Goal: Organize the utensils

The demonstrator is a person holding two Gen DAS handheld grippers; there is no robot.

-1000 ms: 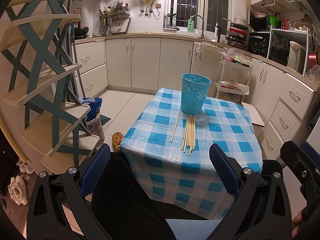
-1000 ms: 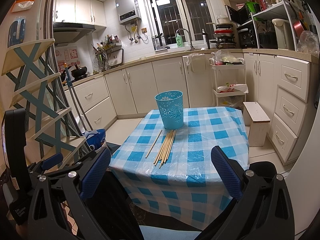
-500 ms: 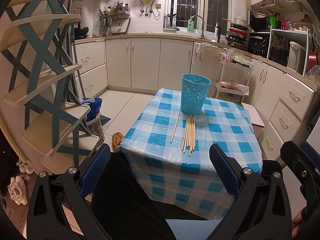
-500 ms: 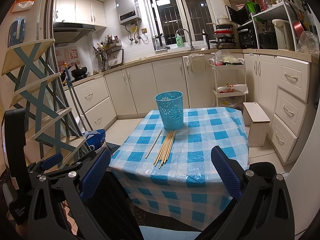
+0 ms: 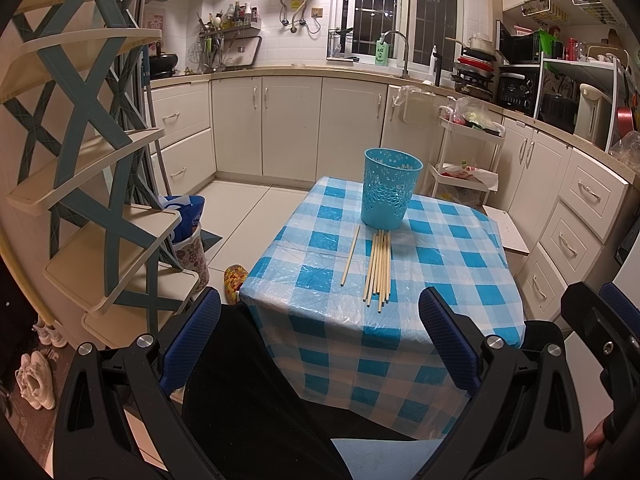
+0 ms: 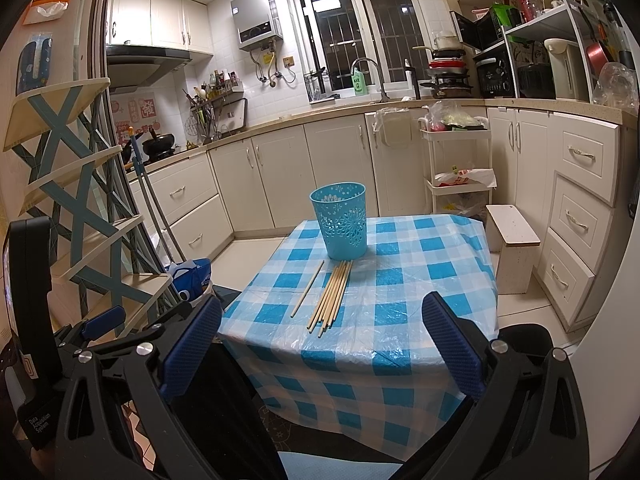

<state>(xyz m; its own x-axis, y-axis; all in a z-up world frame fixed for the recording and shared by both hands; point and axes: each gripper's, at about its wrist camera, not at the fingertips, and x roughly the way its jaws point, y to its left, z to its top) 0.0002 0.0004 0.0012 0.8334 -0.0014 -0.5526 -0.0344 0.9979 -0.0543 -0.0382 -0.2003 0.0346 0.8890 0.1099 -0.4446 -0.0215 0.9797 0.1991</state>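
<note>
Legibly | "AXE" on green bottle point(image 5: 381, 50) | "Data Acquisition System" on left tongs point(image 6: 38, 424)

Cup point(image 5: 387, 189) interior hidden; table point(image 6: 404, 344) legs under cloth.

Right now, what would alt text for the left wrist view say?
A blue perforated cup stands on a blue-checked tablecloth, wooden chopsticks lying loose before it, one apart. The open left gripper hangs short of the table in a white kitchen.

- The left gripper point(image 5: 319, 340) has a black frame, blue textured finger pads point(image 5: 450, 340) and silver screws.
- The right gripper point(image 6: 320, 348) has the same look.
</note>
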